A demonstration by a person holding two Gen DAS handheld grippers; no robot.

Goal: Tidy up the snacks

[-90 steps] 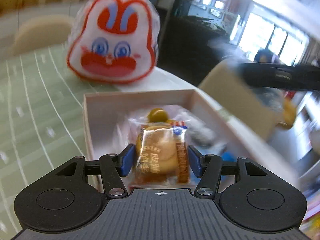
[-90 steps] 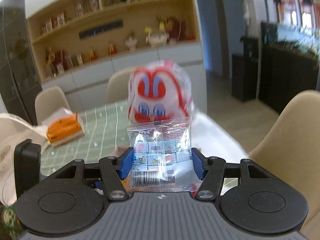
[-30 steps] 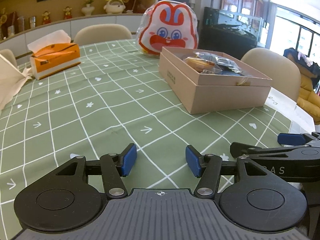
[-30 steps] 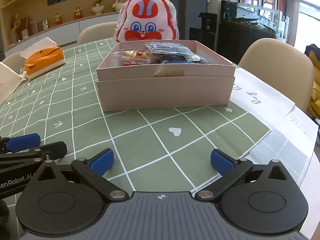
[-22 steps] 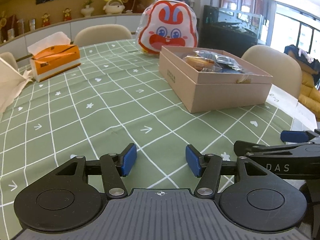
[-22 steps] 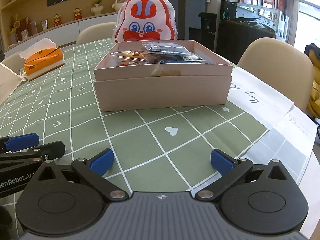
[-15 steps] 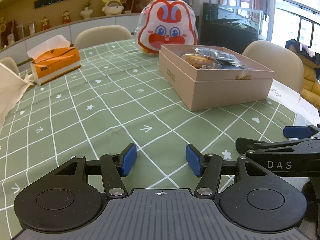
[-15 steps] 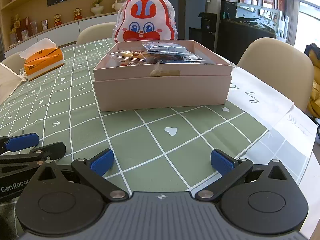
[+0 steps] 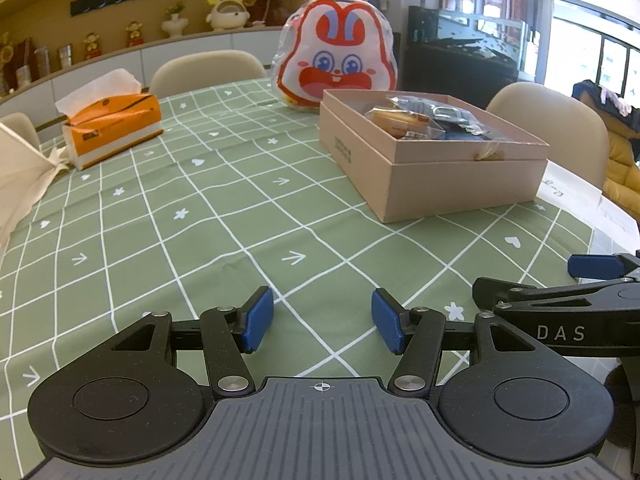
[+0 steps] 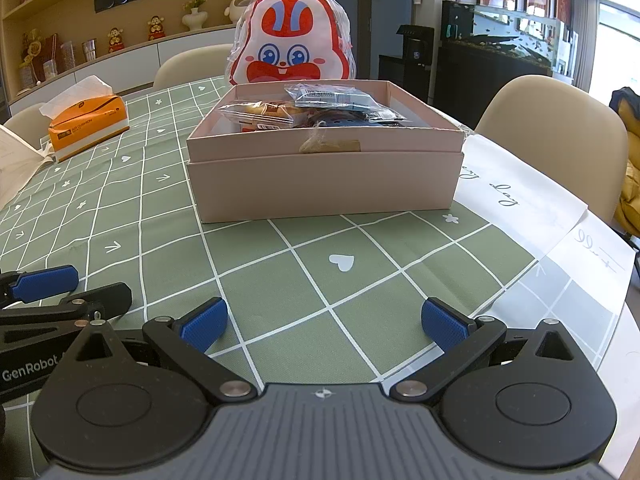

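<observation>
hovering in front of the pink box (image 10: 326, 184), left claw (image 9: 322, 320) and right claw (image 10: 324, 322) are both gaping apart, gripping nothing. snacks (image 10: 304, 110) are lying inside the box; with no loose snack showing on the tabletop (image 10: 280, 280), sorting is looking finished, so nothing more is probably needing a grab.

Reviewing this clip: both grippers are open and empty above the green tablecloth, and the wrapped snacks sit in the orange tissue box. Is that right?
Not quite. The wrapped snacks sit in the pink cardboard box, not the orange tissue box, which stands apart on the far left; the right wrist view shows this. The rest holds: the left gripper and right gripper are open and empty above the green tablecloth.
</observation>
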